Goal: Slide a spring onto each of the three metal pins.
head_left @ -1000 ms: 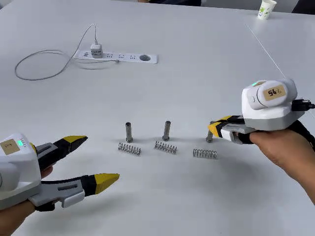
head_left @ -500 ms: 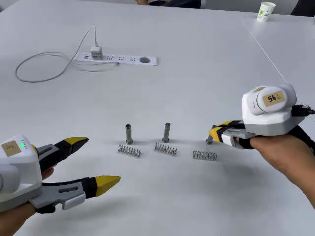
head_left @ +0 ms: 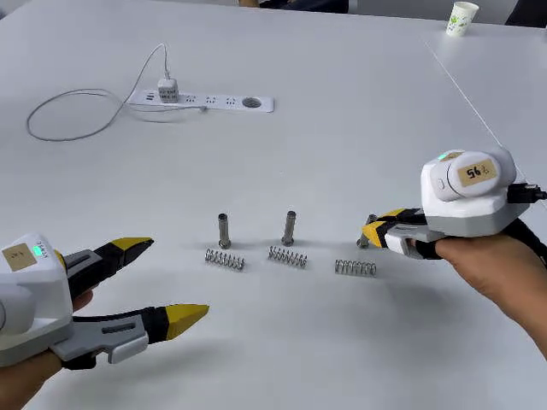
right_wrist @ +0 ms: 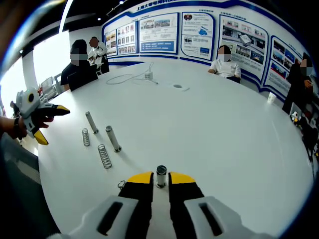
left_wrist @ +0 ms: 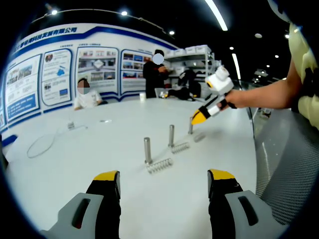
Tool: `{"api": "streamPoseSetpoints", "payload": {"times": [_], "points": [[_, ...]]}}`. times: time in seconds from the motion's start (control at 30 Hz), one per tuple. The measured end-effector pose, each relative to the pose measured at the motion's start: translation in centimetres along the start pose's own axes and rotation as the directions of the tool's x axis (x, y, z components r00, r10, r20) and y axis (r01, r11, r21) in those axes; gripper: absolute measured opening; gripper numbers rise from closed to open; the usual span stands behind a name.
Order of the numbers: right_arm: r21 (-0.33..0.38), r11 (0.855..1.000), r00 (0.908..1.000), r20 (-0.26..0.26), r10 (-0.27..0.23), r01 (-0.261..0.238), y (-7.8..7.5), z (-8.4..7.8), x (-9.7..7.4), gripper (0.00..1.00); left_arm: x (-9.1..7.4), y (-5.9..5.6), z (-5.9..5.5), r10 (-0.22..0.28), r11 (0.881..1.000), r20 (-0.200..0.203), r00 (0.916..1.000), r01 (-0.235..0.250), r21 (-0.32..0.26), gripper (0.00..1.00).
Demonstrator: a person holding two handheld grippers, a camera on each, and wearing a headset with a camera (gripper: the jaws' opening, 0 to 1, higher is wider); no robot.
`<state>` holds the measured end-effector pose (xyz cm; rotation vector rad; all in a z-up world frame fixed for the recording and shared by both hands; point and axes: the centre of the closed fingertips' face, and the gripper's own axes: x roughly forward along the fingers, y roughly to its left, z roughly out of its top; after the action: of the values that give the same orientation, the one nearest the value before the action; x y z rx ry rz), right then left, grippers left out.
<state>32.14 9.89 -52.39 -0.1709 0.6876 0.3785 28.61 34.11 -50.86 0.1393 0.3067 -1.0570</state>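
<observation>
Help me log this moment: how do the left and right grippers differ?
The left gripper is open and empty; the right gripper is shut on the right-hand pin. The left gripper hangs apart from the left pin; the right gripper touches its pin. Both have yellow tips.

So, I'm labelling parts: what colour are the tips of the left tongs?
Yellow, on the left tongs; clearest in the left gripper view.

Two hand-held claws, one spread, one closed.
Left claw (head_left: 173, 277) hovers low, jaws wide apart; right claw (head_left: 371, 231), held in a hand (head_left: 489, 260), looks clamped on a pin (right_wrist: 161, 172).
</observation>
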Motion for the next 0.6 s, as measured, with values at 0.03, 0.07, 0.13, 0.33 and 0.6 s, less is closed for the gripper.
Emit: {"api": "streamPoseSetpoints", "payload": {"times": [0.03, 0.07, 0.13, 0.33, 0.6], "points": [[-0.001, 1.000, 1.0000, 0.000, 0.000, 0.000, 0.0, 0.0, 0.0, 0.14, 0.0, 0.0, 0.0, 0.000, 1.000, 0.000, 1.0000, 0.000, 0.000, 0.73], [-0.001, 1.000, 1.0000, 0.001, 0.000, 0.000, 0.0, 0.0, -0.1, 0.14, 0.0, 0.0, 0.0, 0.000, 1.000, 0.001, 1.0000, 0.000, 0.000, 0.73], [-0.001, 1.000, 1.0000, 0.003, 0.001, -0.001, 0.0, 0.0, -0.1, 0.15, 0.0, 0.0, 0.1, -0.001, 1.000, 0.001, 1.0000, 0.001, 0.001, 0.73], [-0.001, 1.000, 1.0000, 0.003, 0.009, -0.009, -0.1, -0.1, -0.5, 0.18, 0.2, -0.1, 0.2, -0.006, 1.000, 0.002, 1.0000, 0.006, 0.006, 0.73], [-0.011, 0.999, 0.9989, 0.005, 0.046, -0.046, 0.1, -0.4, -1.1, 0.20, 0.3, -0.2, 0.3, -0.009, 1.000, 0.004, 0.9999, 0.009, 0.006, 0.73]]}}
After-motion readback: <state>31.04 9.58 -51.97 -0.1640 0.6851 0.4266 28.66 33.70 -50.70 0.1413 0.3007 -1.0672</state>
